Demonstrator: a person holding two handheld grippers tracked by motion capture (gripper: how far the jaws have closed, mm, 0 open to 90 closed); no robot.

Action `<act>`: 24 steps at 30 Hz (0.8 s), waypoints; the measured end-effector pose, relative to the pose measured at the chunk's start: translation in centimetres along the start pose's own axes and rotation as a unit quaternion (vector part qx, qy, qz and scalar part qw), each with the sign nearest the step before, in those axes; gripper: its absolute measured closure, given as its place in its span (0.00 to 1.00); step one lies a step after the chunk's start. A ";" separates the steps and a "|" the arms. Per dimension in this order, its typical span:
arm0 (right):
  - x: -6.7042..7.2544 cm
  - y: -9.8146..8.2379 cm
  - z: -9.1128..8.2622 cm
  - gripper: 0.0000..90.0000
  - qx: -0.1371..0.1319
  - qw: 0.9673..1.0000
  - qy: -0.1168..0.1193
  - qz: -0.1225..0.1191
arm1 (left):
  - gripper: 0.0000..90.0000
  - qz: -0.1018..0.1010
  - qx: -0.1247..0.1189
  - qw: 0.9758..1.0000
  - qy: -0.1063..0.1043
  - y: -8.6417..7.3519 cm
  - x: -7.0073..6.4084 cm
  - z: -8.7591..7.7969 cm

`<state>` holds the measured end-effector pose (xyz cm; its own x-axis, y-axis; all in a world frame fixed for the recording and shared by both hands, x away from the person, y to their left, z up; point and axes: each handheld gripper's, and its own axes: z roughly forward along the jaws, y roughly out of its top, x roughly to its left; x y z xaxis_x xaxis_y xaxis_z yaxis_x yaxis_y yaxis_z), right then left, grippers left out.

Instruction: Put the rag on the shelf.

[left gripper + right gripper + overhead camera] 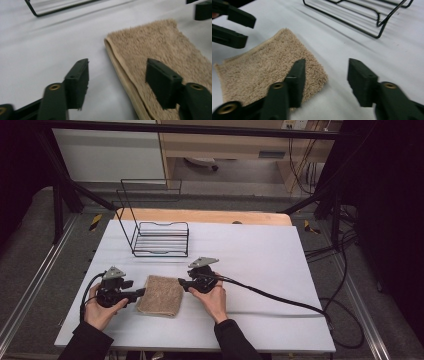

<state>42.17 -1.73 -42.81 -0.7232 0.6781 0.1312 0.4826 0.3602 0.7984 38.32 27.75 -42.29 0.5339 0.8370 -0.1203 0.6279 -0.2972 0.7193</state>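
A folded tan towel (160, 295) is lying flat on the white bench (260, 265), near its front edge. The left gripper (117, 80) is sitting low at the towel's left edge, jaws spread wide and straddling the folded border, gripping nothing. The right gripper (325, 76) is hovering at the towel's right corner, jaws likewise wide apart and empty. Both hands are resting low on the bench. A black wire rack (159, 237) is standing farther back.
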 end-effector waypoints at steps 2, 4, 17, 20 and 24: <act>-0.2 0.2 -0.8 0.41 -0.006 1.000 -0.004 -0.004 | 0.33 0.004 0.003 1.000 0.001 0.9 0.1 0.5; -0.4 0.1 -1.2 0.35 -0.004 1.000 -0.005 -0.005 | 0.30 0.008 0.008 1.000 0.003 1.5 0.3 1.2; -1.3 -1.2 -2.5 0.24 0.004 1.000 0.000 0.007 | 0.58 -0.007 0.033 0.999 0.000 2.6 1.4 4.9; -1.2 -1.2 -2.5 0.23 0.003 1.000 0.010 0.019 | 0.64 -0.005 0.034 0.999 -0.007 2.6 1.2 5.1; -1.1 -1.3 -2.3 0.21 -0.002 1.000 0.013 0.025 | 0.69 -0.009 0.038 0.999 -0.019 2.4 1.2 5.3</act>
<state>41.21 -4.44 -42.62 -0.7106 0.6784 0.1866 0.5169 0.3234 0.7926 43.51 25.57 -44.34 0.5422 0.8249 -0.1598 0.6780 -0.3172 0.6631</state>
